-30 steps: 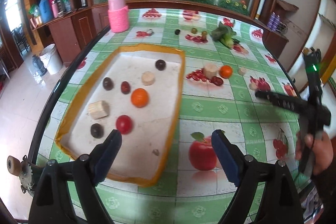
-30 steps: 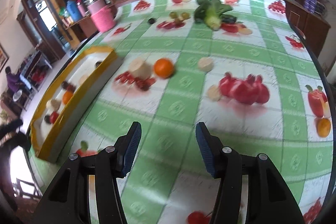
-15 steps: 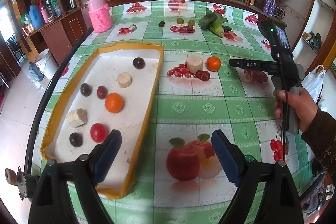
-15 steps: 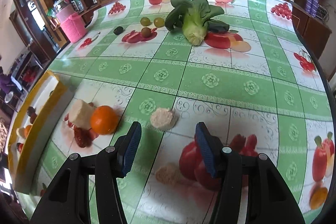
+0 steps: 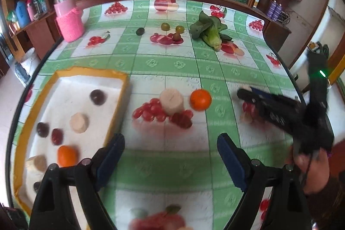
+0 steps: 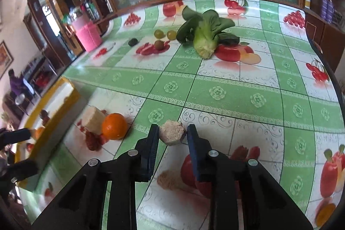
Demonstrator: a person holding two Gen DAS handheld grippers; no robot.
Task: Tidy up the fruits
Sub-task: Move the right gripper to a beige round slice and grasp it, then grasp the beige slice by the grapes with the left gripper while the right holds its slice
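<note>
Lying between right tool [image 6: 172, 135] tips: beige slice [image 6: 172, 135]

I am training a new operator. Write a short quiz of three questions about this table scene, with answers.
1. True or false: the leafy vegetable lies inside the yellow tray.
2. What is between the fingers of the right gripper? A an orange; B a beige slice; C a green grape.
3. Fill in: the left gripper is ___, with nothing between its fingers.
Key: 1 false; 2 B, the jaws are closing on it; 3 open.
</note>
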